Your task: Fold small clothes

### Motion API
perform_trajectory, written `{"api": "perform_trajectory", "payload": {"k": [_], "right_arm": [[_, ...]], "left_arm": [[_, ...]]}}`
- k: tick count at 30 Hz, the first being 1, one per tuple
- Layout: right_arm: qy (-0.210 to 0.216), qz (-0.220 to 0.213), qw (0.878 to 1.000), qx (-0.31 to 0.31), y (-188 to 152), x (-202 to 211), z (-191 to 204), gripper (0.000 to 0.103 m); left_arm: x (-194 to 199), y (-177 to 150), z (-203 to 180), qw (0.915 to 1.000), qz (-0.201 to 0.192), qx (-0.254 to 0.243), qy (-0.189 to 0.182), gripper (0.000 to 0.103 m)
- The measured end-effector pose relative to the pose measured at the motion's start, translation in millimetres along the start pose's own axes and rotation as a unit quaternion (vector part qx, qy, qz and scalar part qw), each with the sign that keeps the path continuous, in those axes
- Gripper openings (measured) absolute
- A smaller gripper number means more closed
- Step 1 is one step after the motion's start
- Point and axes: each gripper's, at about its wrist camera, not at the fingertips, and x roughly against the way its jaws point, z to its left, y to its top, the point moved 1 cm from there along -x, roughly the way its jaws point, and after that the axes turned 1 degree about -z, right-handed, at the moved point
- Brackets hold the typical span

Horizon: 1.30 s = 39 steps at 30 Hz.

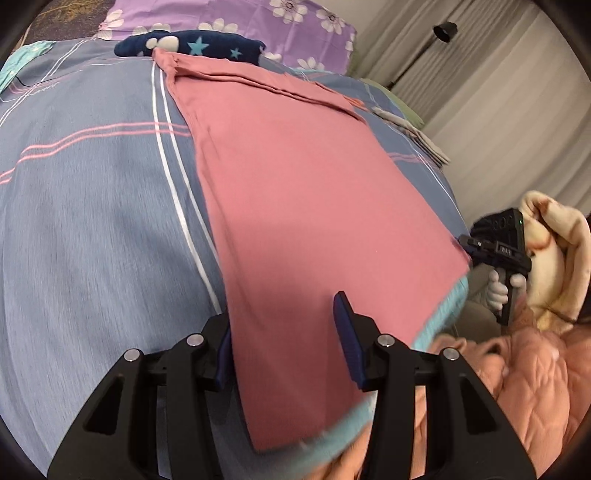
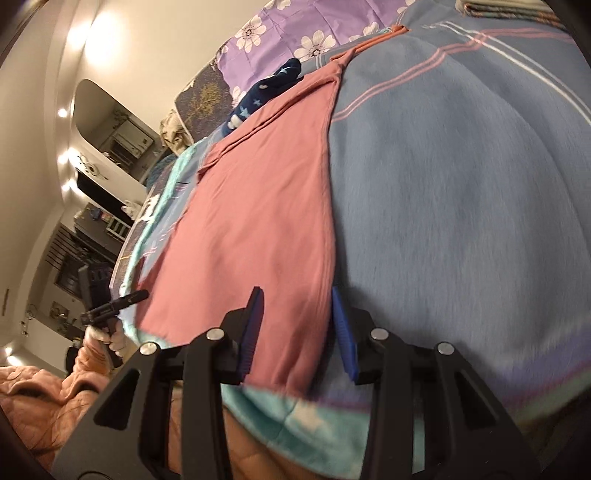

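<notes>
My right gripper (image 2: 297, 326) sits with its jaws apart at the near hem of the pink garment (image 2: 258, 214), which lies flat on the blue striped bedspread (image 2: 461, 192). Off to the side my left gripper (image 2: 114, 304) reaches the garment's other near corner.

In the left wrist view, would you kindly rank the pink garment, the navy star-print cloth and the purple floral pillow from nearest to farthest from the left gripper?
1. pink garment: its near edge lies between the open fingers of the left gripper.
2. navy star-print cloth: beyond the garment's far end.
3. purple floral pillow: behind that cloth, top of view.
</notes>
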Motion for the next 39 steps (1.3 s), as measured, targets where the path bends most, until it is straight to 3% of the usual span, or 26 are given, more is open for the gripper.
{"api": "perform_trajectory", "payload": {"k": [5, 10, 12, 13, 14, 15, 17, 19, 23, 25, 29, 33, 35, 39], "right_arm": [[0.045, 0.013, 0.999, -0.016, 14, -21, 1, 0.038], [0.023, 0.032, 0.999, 0.018, 5, -16, 16, 0.037], [0.029, 0.031, 0.999, 0.015, 4, -16, 14, 0.037], [0.034, 0.03, 0.999, 0.006, 7, -20, 12, 0.037], [0.032, 0.026, 0.999, -0.003, 10, -24, 11, 0.027], [0.027, 0.024, 0.999, -0.013, 12, -27, 11, 0.009], [0.041, 0.009, 0.999, -0.035, 20, -31, 13, 0.004], [0.062, -0.023, 0.997, -0.033, 28, -21, 20, 0.003], [0.132, -0.097, 0.986, -0.02, 54, 21, 42, 0.003], [0.148, -0.133, 0.98, 0.008, 62, 46, 60, 0.003], [0.166, -0.191, 0.966, 0.05, 56, 98, 84, 0.003], [0.165, -0.253, 0.949, 0.087, 28, 145, 96, 0.003], [0.143, -0.25, 0.955, 0.075, 27, 144, 91, 0.005], [0.129, -0.224, 0.966, 0.029, 48, 117, 68, 0.005]], "left_arm": [[-10, 6, 3, 0.9997, -0.002, 0.008, -0.022, 0.048], [-1, -6, 0, 0.9996, -0.006, 0.013, -0.025, 0.048], [1, -10, 1, 0.9994, -0.014, 0.016, -0.027, 0.043], [-2, -8, 4, 0.9993, -0.016, 0.022, -0.025, 0.03], [-4, -5, 6, 0.9992, -0.018, 0.027, -0.022, 0.007], [-9, -1, 9, 0.9988, -0.016, 0.038, -0.025, 0.002], [-8, 5, 4, 0.9987, -0.031, 0.034, -0.023, 0.002], [3, 13, -11, 0.9981, -0.06, -0.001, -0.016, 0.002], [51, 38, -36, 0.9862, -0.155, -0.028, -0.051, 0.001], [80, 47, -50, 0.9753, -0.205, -0.042, -0.072, 0.001], [120, 46, -83, 0.9579, -0.265, -0.076, -0.08, 0.001], [157, 22, -117, 0.9389, -0.322, -0.107, -0.061, 0.002], [158, 20, -117, 0.9385, -0.324, -0.098, -0.065, 0.002], [119, 42, -96, 0.9553, -0.283, -0.059, -0.063, 0.002]]}}
